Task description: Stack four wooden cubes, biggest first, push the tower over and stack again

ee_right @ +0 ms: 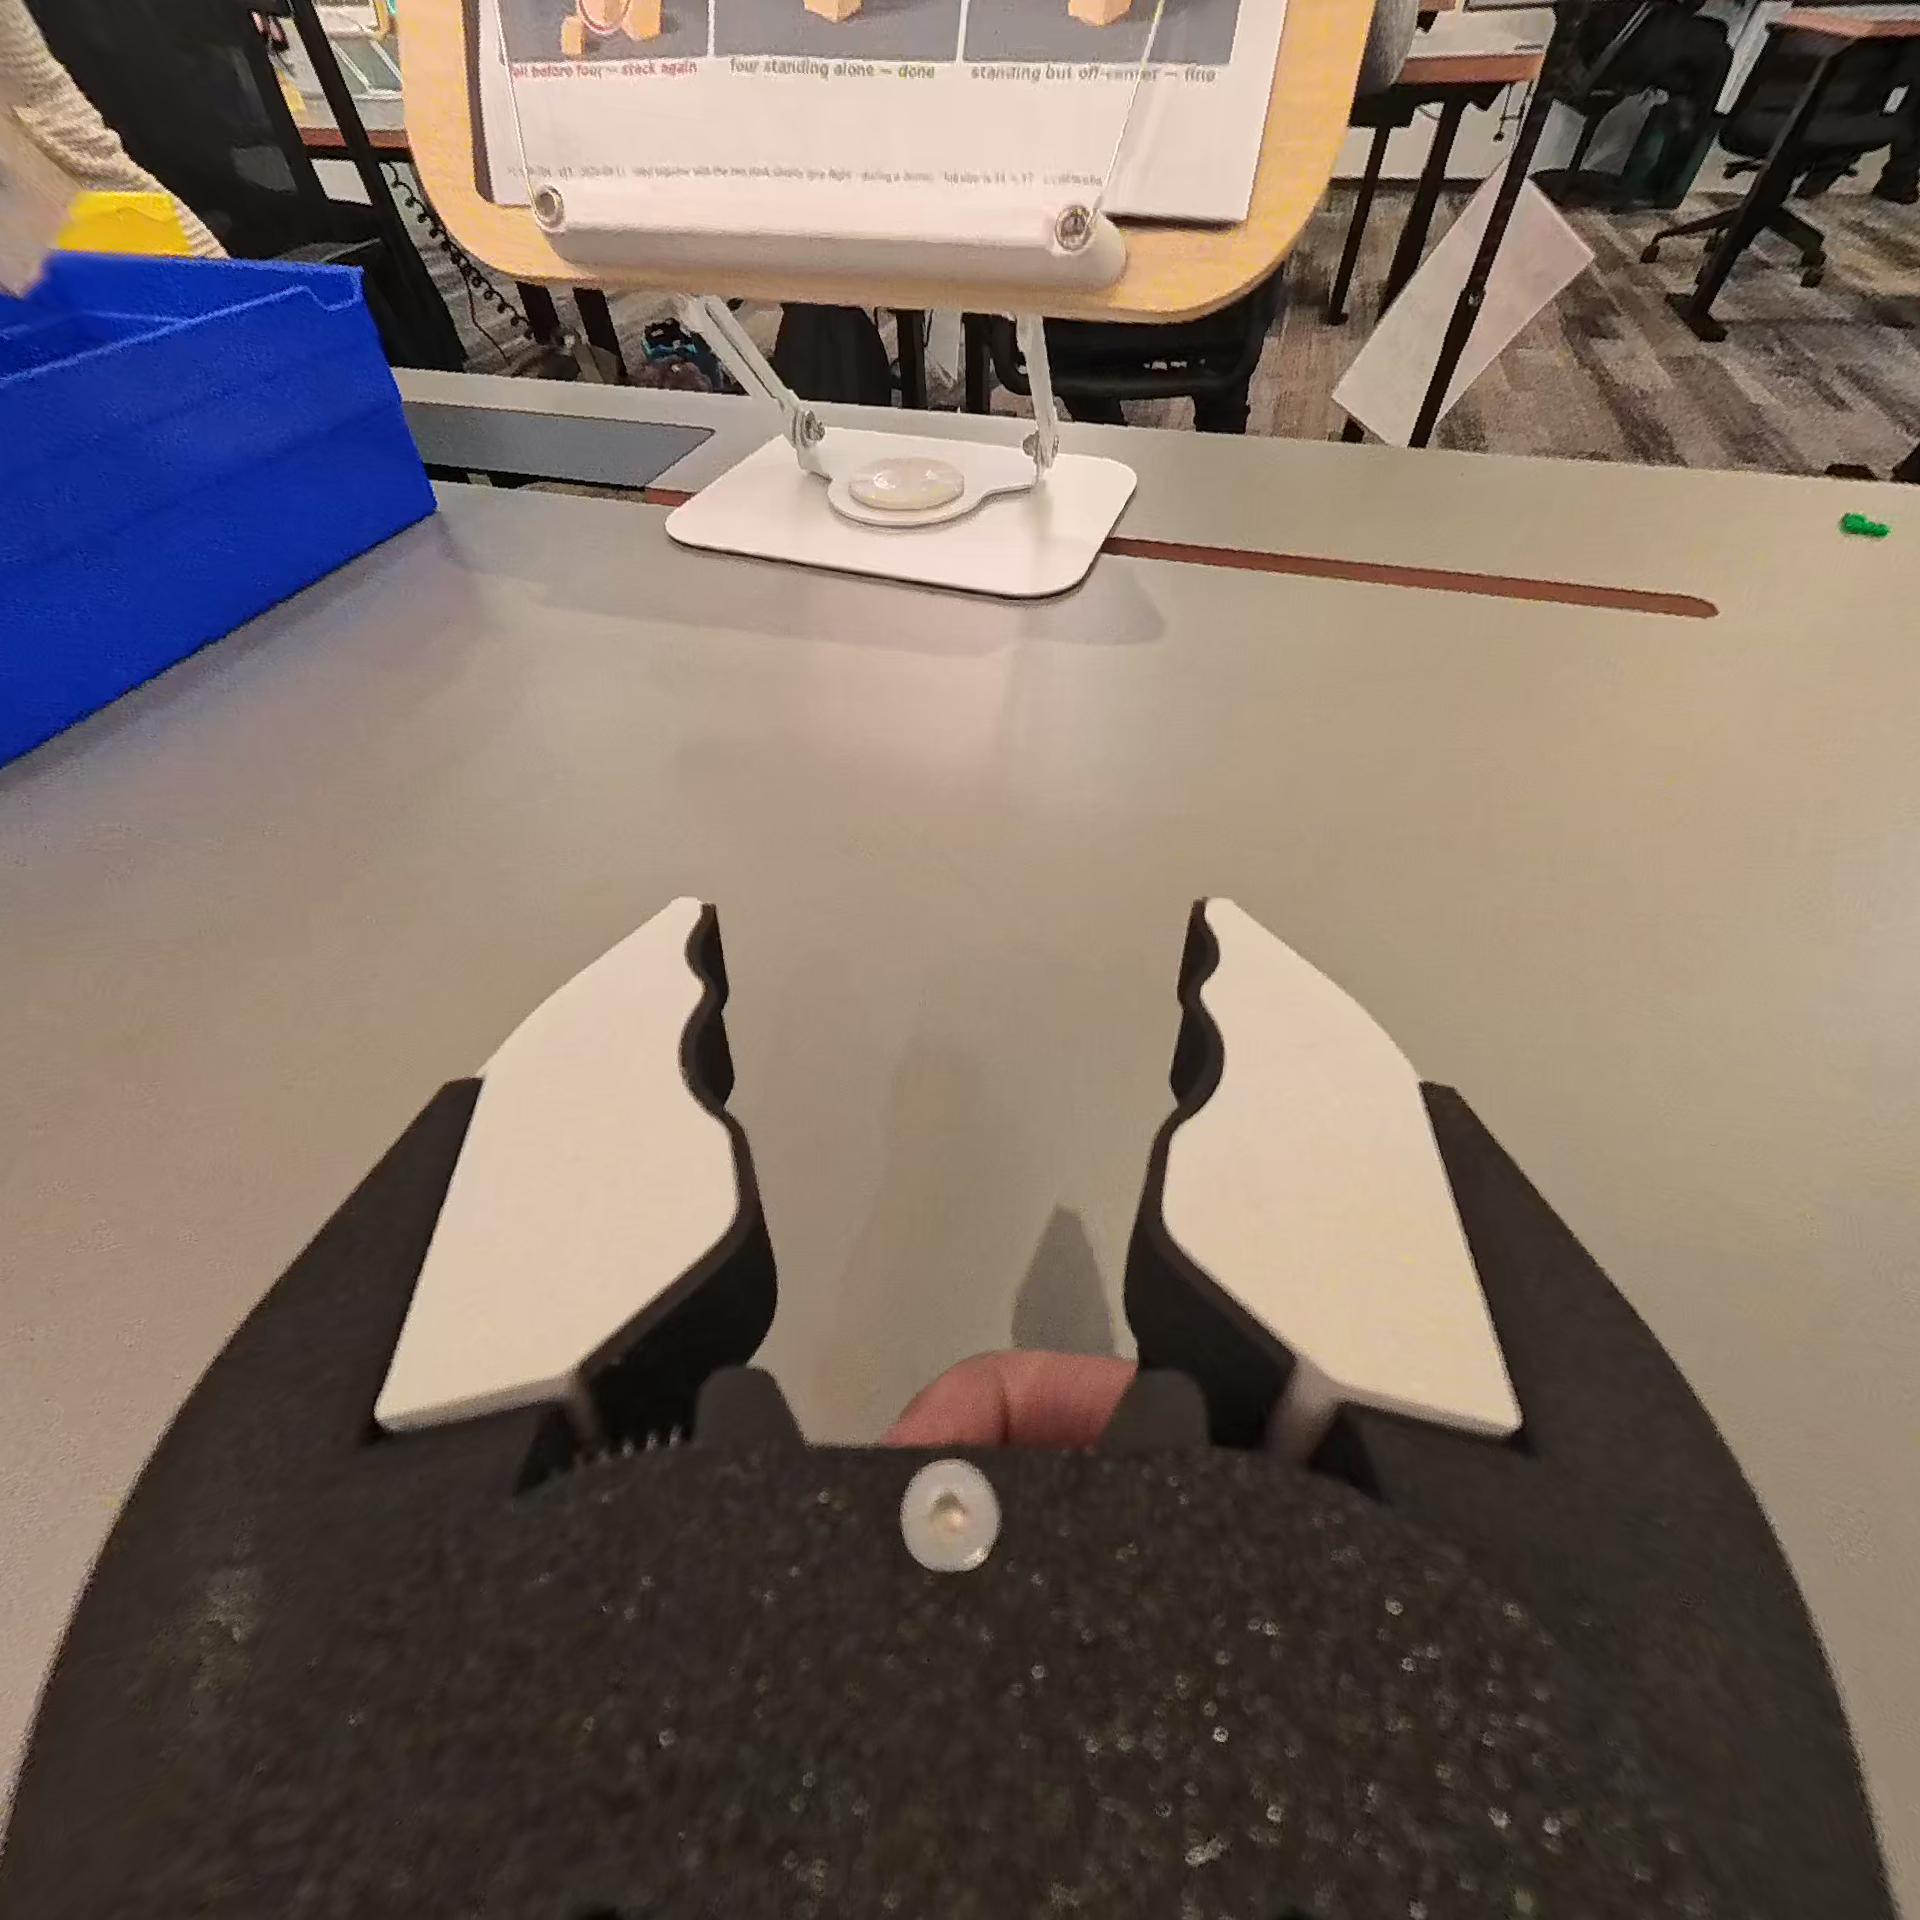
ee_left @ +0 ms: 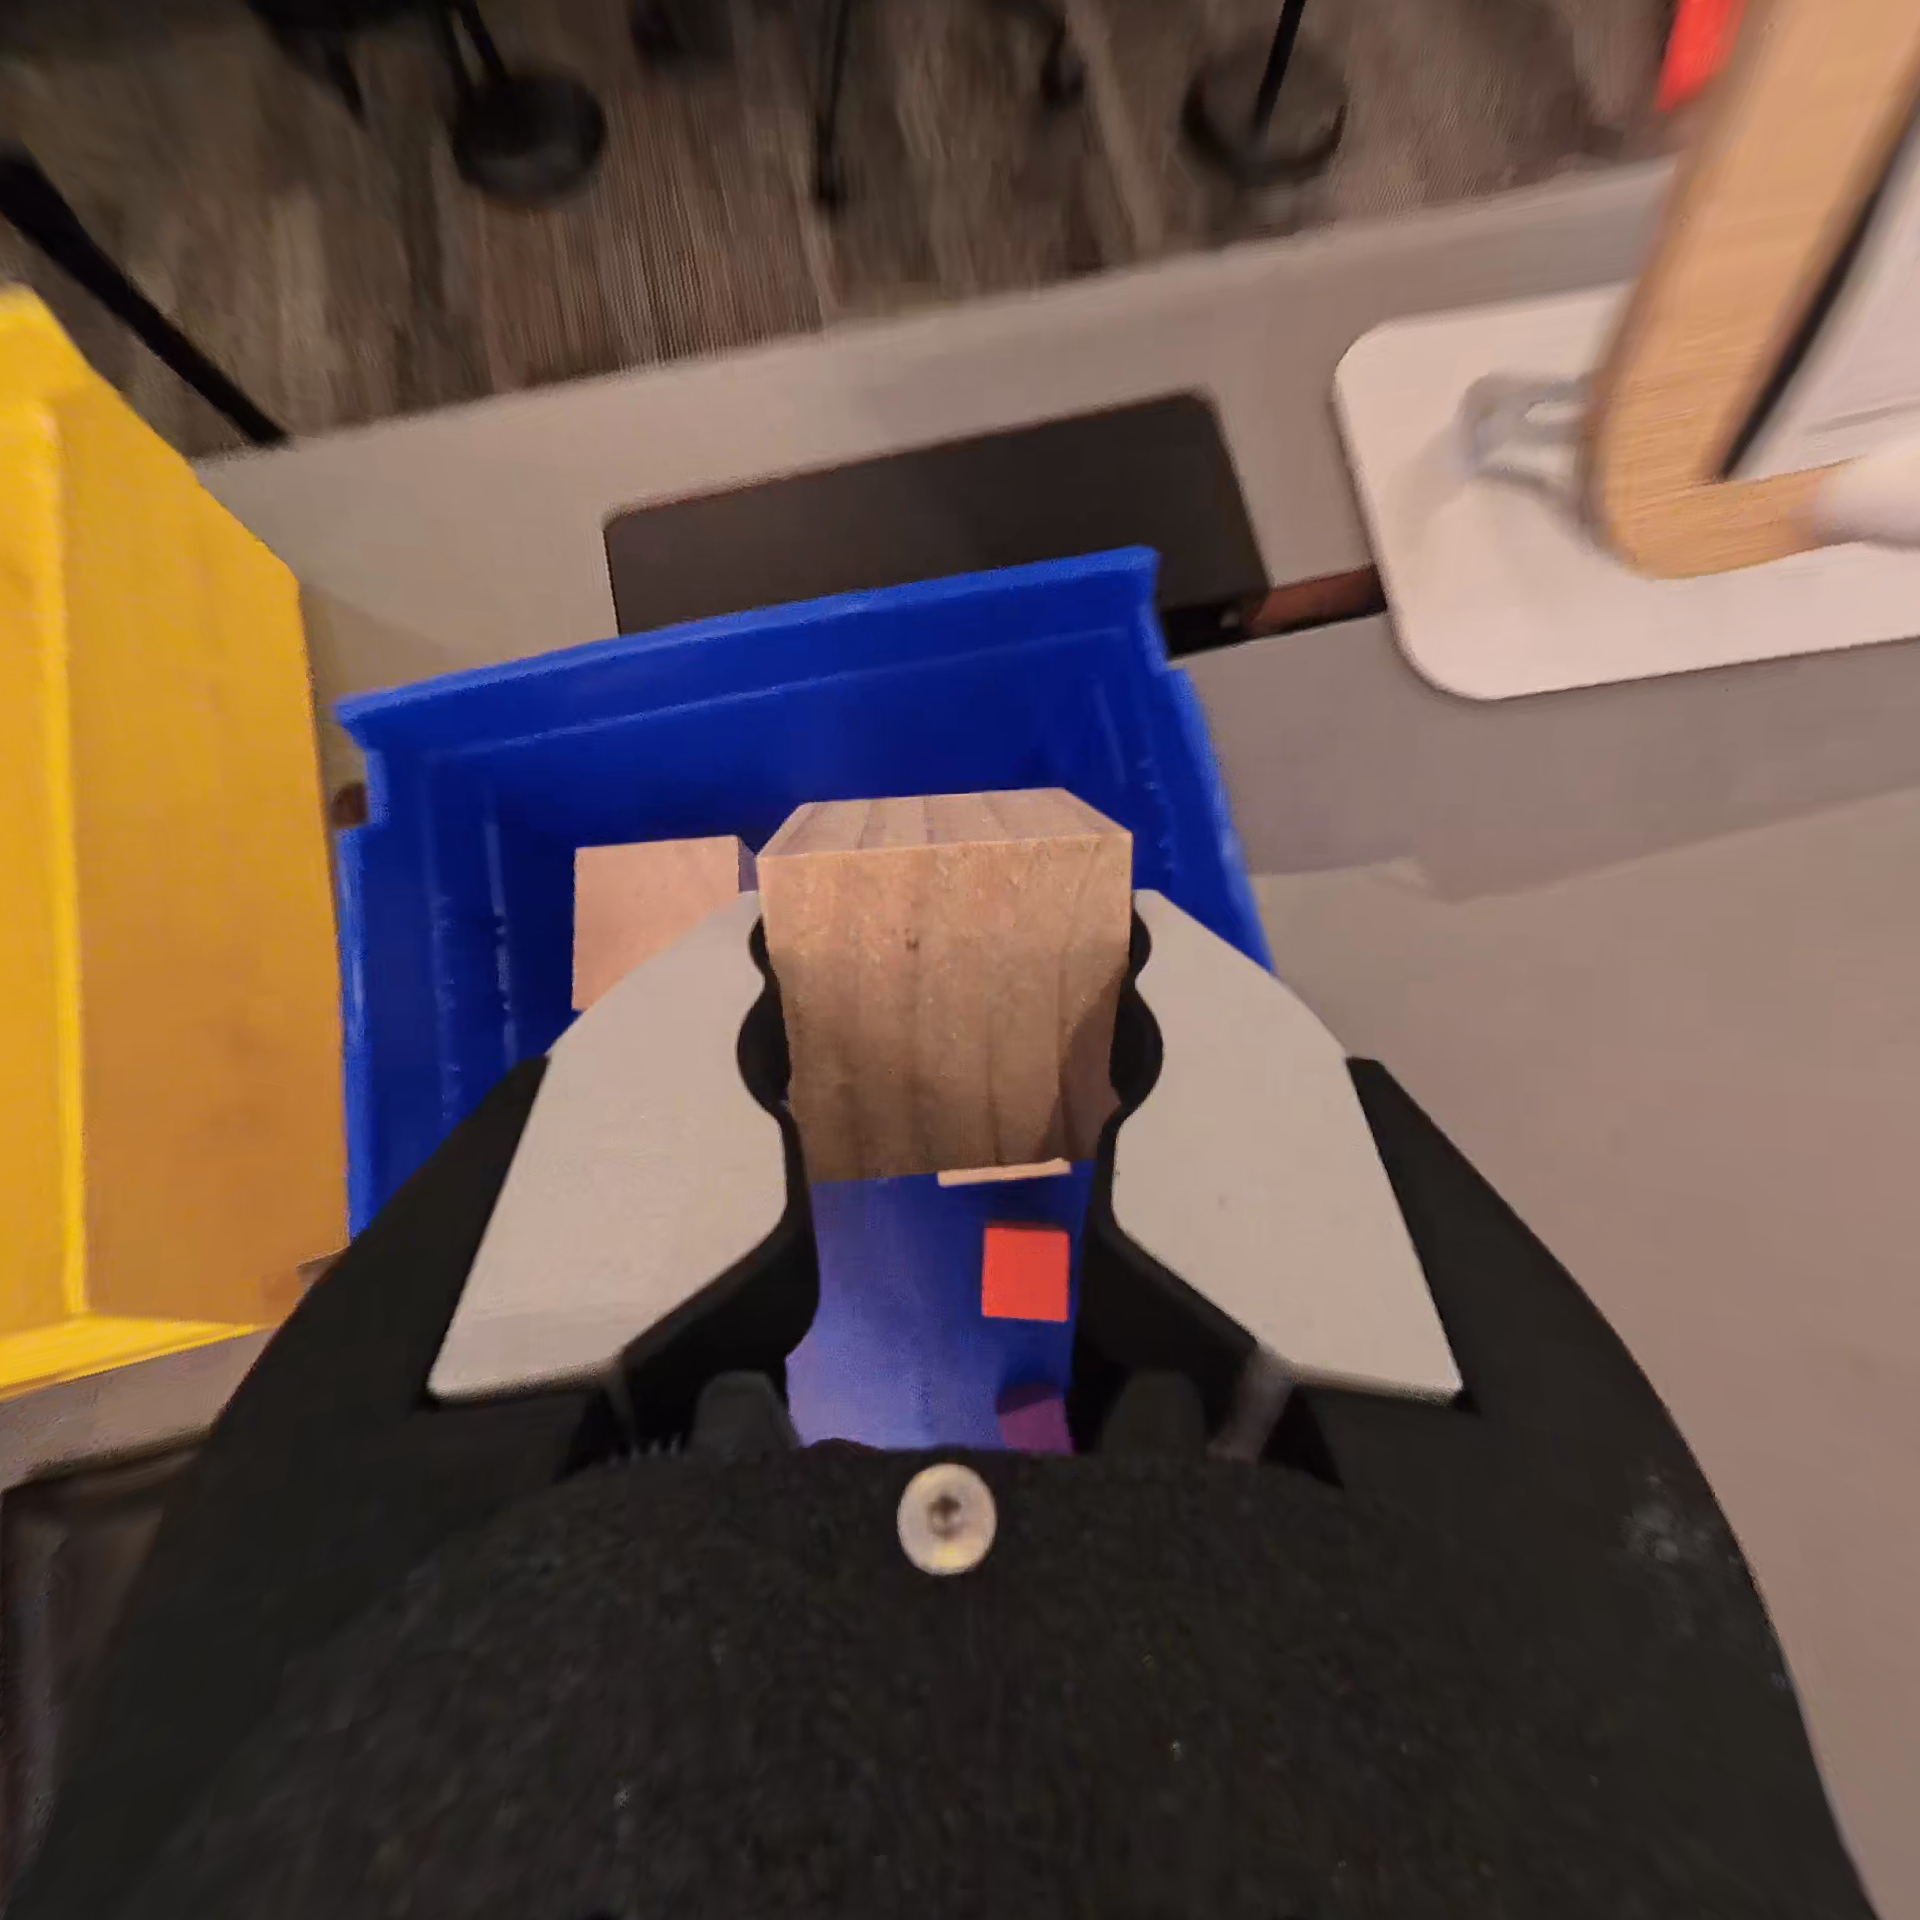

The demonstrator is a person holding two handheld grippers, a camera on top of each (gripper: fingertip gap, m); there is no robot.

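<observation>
My left hand-held gripper [ee_left: 945, 1039] clamps a wooden cube [ee_left: 940, 997] above the blue bin [ee_left: 727, 665] while the right hand-held gripper [ee_right: 954, 997] gapes wide over bare desk [ee_right: 935, 758]; I fear snagging the bin's far wall ahead.

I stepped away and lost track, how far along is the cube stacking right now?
Done: nothing is stacked; the grey table ahead of the open right gripper holds no cubes. In hand: the left gripper grips a large wooden cube over the blue bin, where another cube waits. Left: the whole tower, the push and the restack.
</observation>
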